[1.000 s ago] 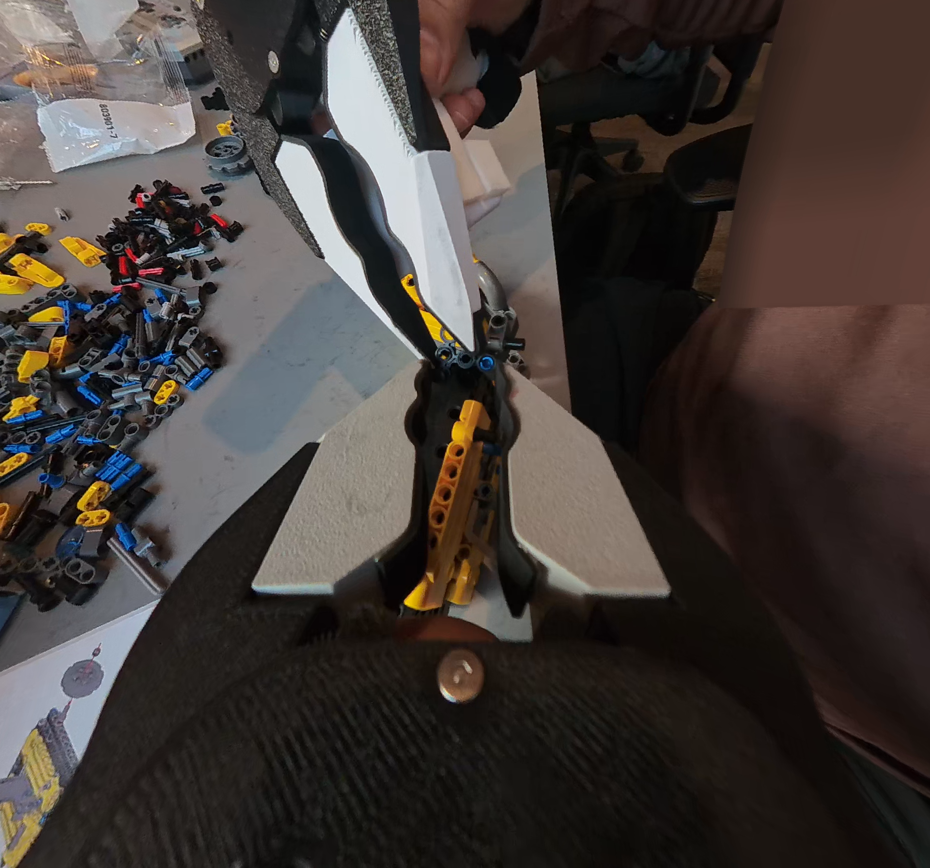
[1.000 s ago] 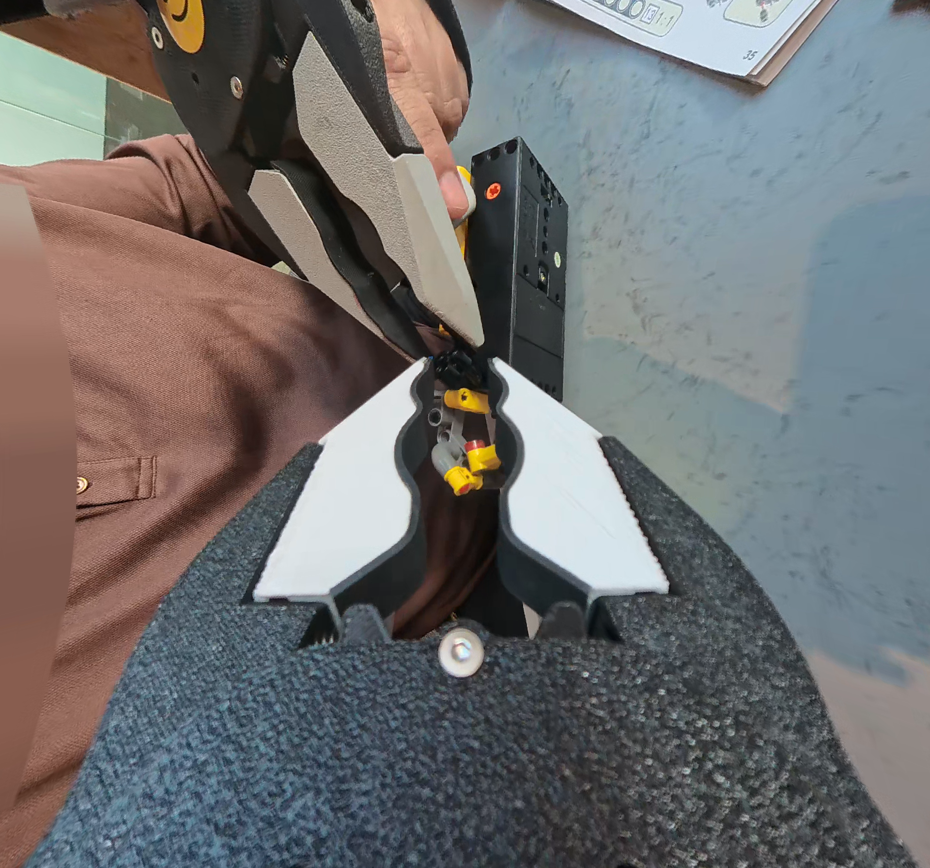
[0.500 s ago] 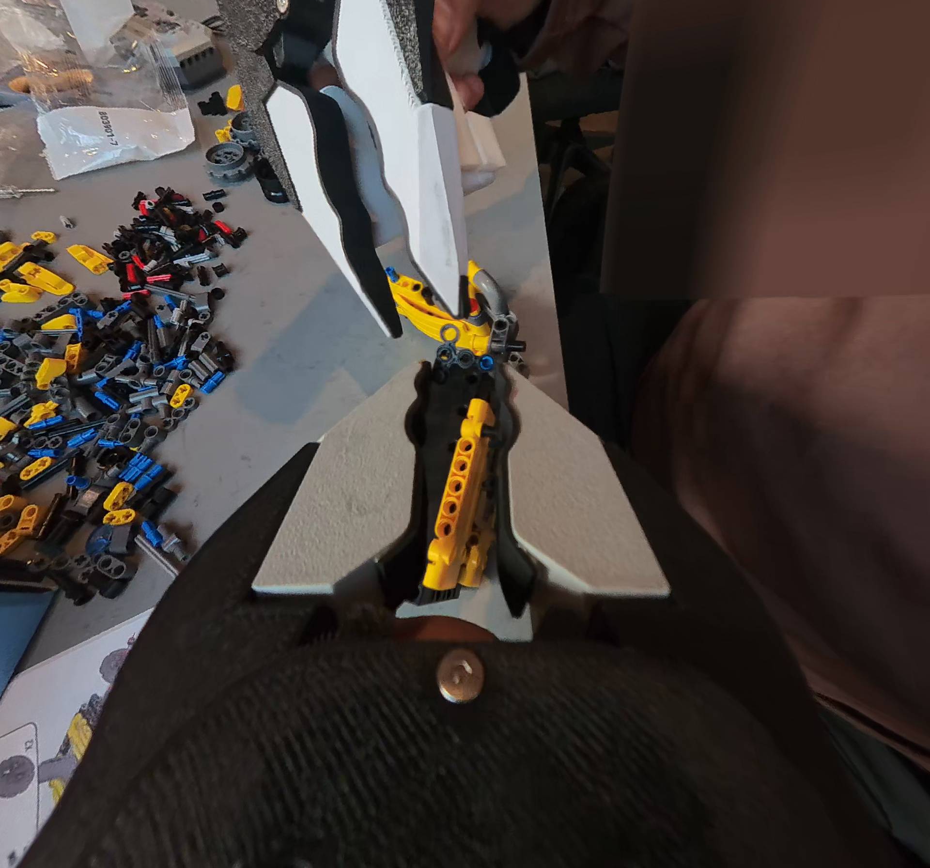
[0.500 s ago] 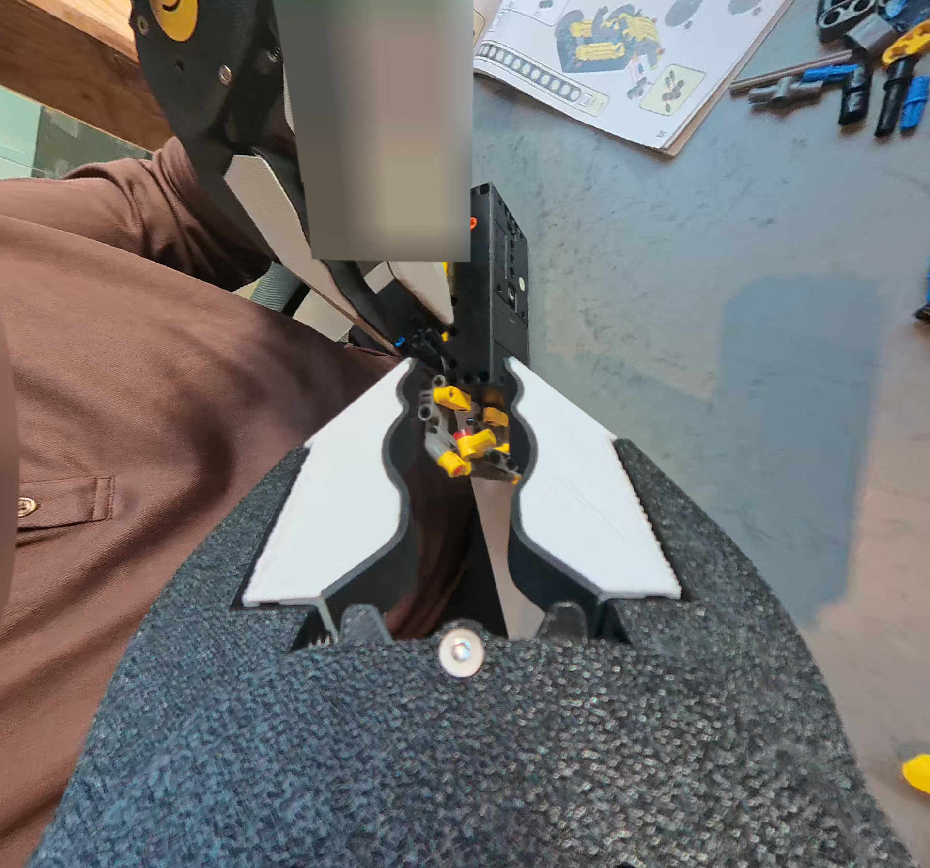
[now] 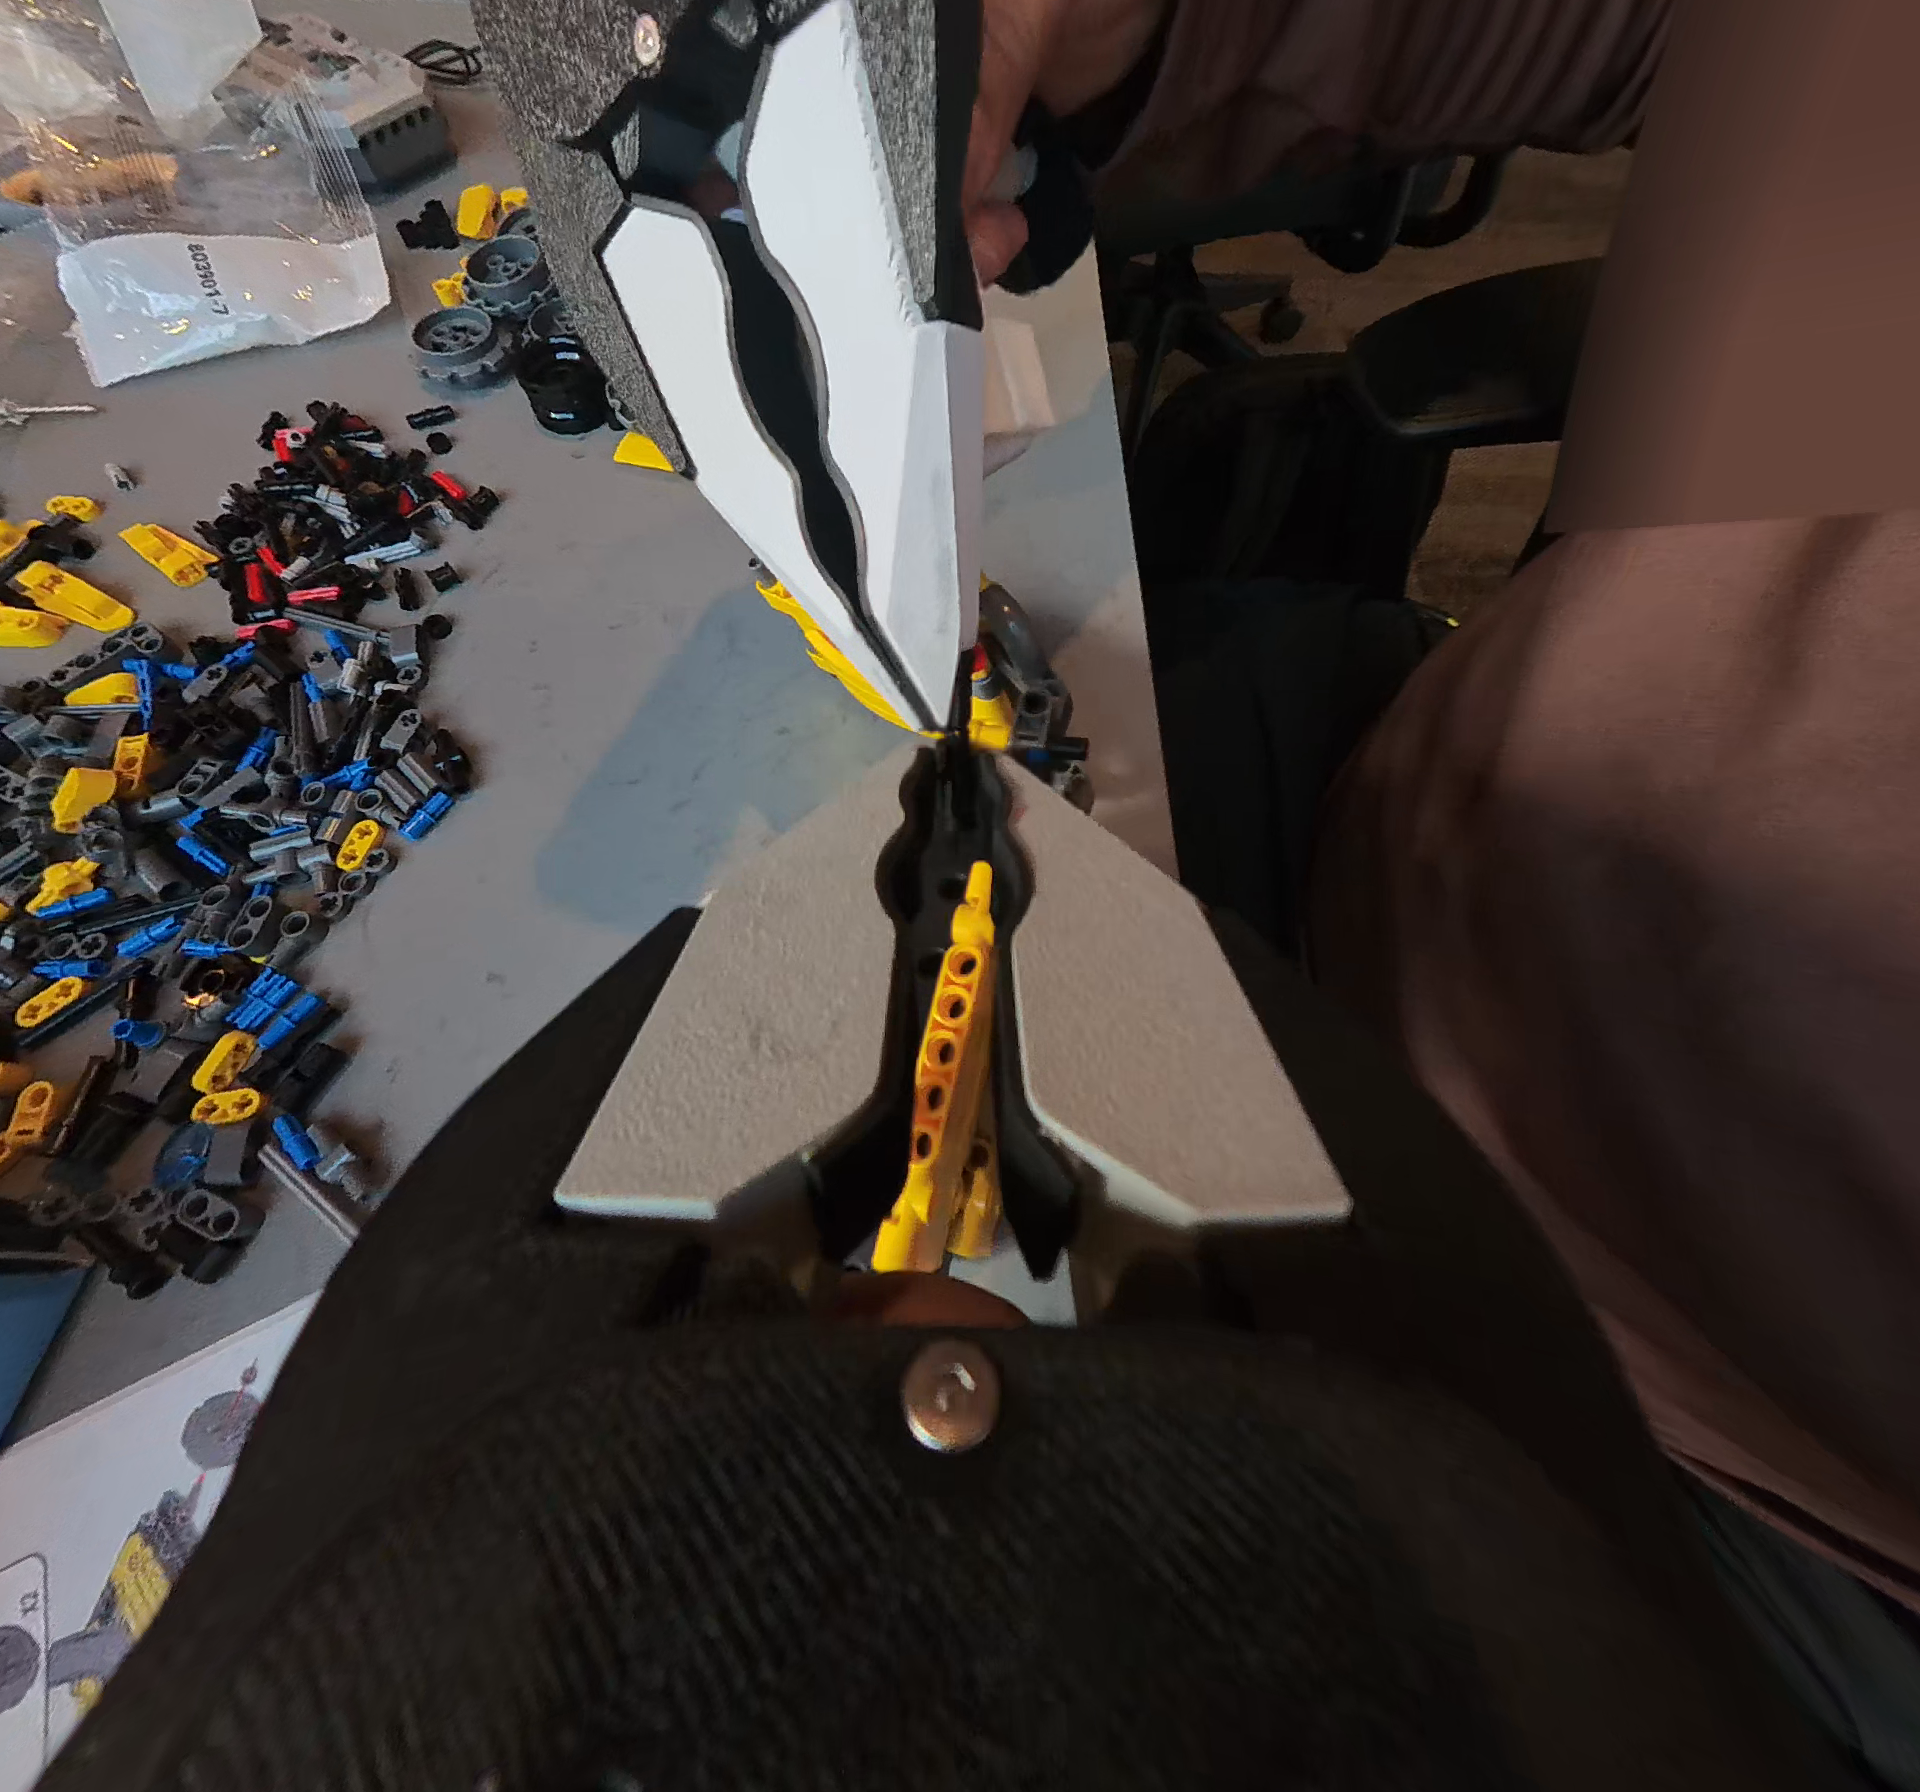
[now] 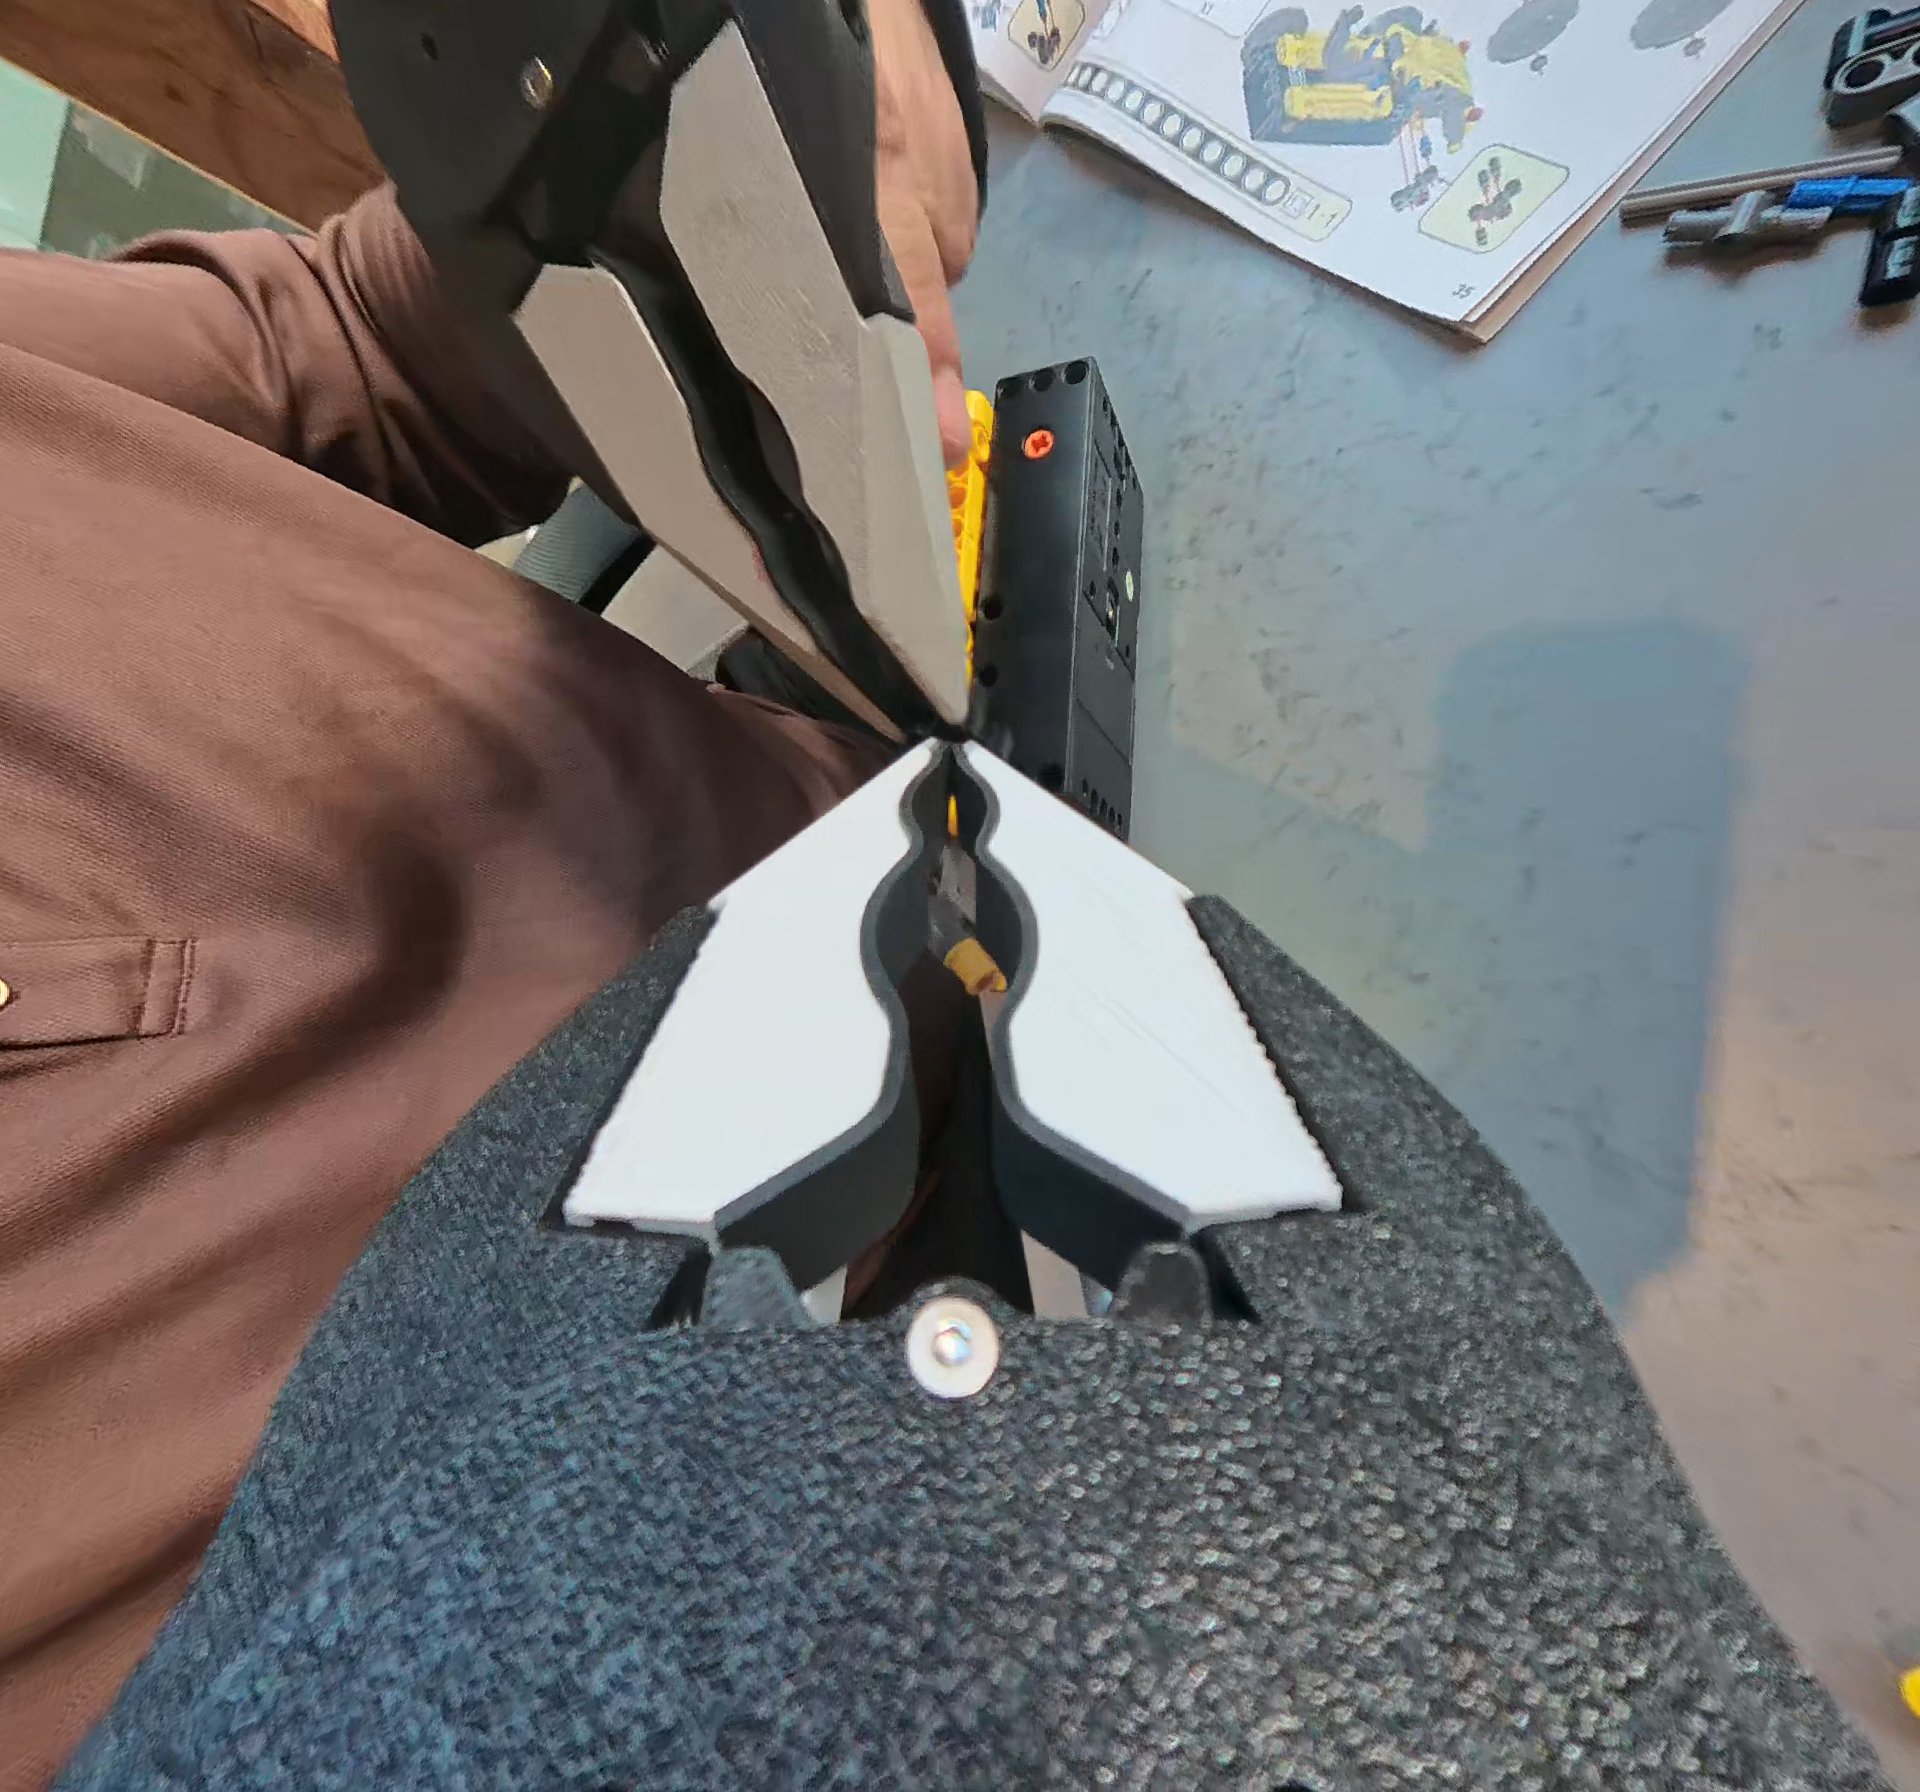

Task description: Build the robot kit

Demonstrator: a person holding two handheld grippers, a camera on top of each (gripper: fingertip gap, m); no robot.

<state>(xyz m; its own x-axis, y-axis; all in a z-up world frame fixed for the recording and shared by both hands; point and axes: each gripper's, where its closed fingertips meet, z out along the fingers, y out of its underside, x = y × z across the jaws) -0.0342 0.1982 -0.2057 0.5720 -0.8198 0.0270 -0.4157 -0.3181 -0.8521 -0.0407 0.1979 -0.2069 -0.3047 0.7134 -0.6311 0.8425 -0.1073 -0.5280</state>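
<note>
**Two claws meet tip to tip over a half-built toy**

At far left, a loose pile of small parts [image 5: 197,838] and a clear bag [image 5: 177,184] lie on the grey table [image 5: 623,786], well apart from the work. The left gripper [image 5: 951,766] is pinched on a black and yellow toy assembly [image 5: 951,1025], probably to steady it. The right gripper [image 6: 951,755] is pressed together on a small grey and yellow piece [image 6: 961,942] at the assembly's end. The table edge lies just right; bare table sits beyond the black block [image 6: 1070,579], below the booklet [image 6: 1351,49].
</note>
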